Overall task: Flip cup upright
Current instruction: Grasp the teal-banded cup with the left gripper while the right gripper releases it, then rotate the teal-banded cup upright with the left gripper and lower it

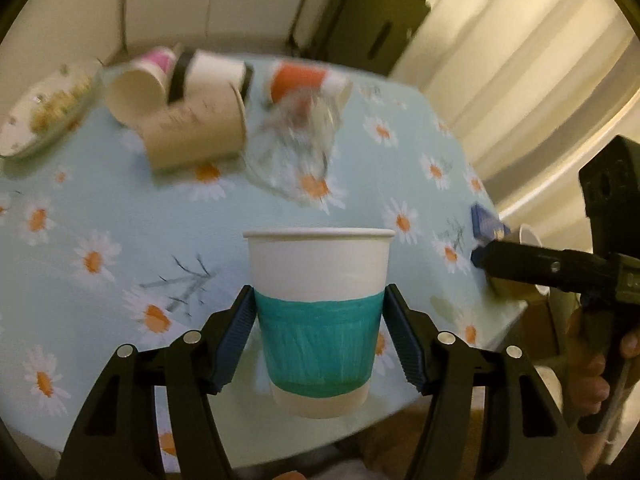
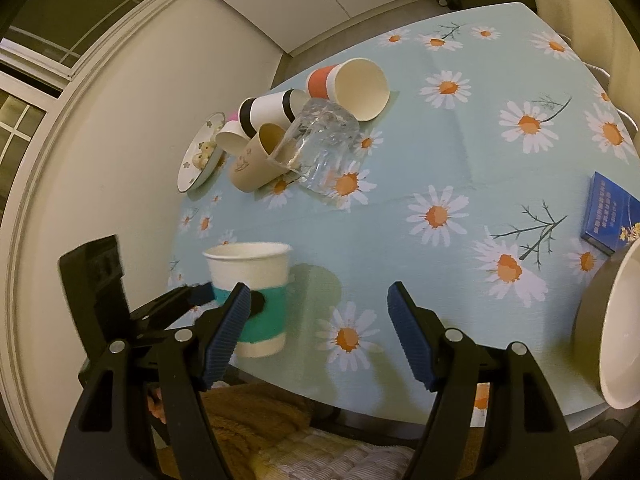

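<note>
A white paper cup with a teal band (image 1: 318, 320) is upright, mouth up, between the fingers of my left gripper (image 1: 318, 336), which is shut on its teal band. The cup seems held just above the table's near edge. The right wrist view shows the same cup (image 2: 250, 280) at lower left with the left gripper's fingers on it. My right gripper (image 2: 320, 336) is open and empty above the daisy tablecloth (image 2: 460, 152). It shows in the left wrist view at the right edge (image 1: 520, 264).
Several paper cups and a clear glass (image 2: 320, 148) lie on their sides in a cluster at the far side, next to a small plate (image 2: 200, 152). A blue box (image 2: 608, 212) and a large bowl (image 2: 616, 328) sit at the right.
</note>
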